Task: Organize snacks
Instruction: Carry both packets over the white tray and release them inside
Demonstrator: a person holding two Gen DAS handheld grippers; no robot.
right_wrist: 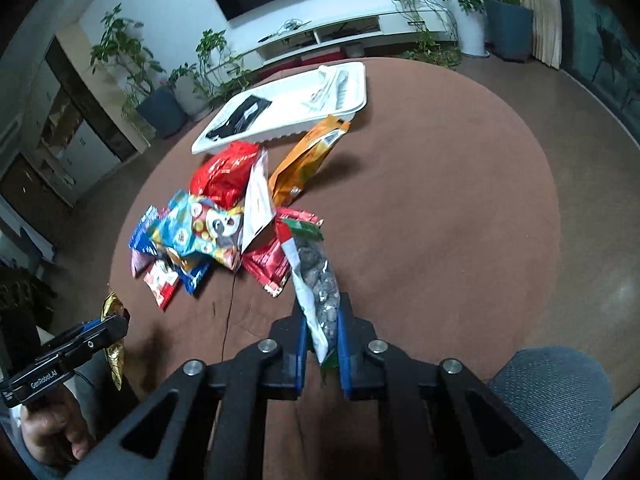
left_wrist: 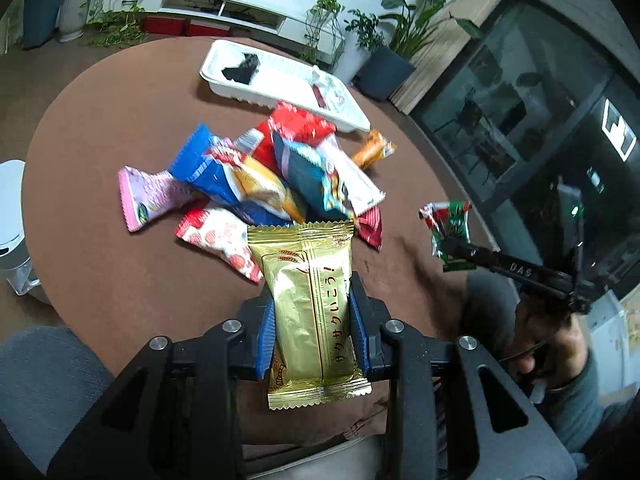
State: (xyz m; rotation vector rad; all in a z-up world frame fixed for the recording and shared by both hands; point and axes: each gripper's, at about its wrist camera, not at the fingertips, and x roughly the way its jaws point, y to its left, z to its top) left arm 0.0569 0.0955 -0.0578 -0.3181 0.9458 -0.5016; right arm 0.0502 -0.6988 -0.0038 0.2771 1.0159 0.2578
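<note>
Gold snack packet [left_wrist: 312, 312] in left gripper [left_wrist: 316, 320]

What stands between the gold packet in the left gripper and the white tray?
The pile of snack packets lies on the table directly between the gold packet, held in the left gripper, and the white tray. The packet must pass over or around it.

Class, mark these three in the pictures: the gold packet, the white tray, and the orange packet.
gold packet [left_wrist: 308, 304]: left wrist view, middle of its front face.
white tray [right_wrist: 280, 133]: right wrist view, near ribbed side wall.
orange packet [right_wrist: 308, 156]: right wrist view, centre of the wrapper.
</note>
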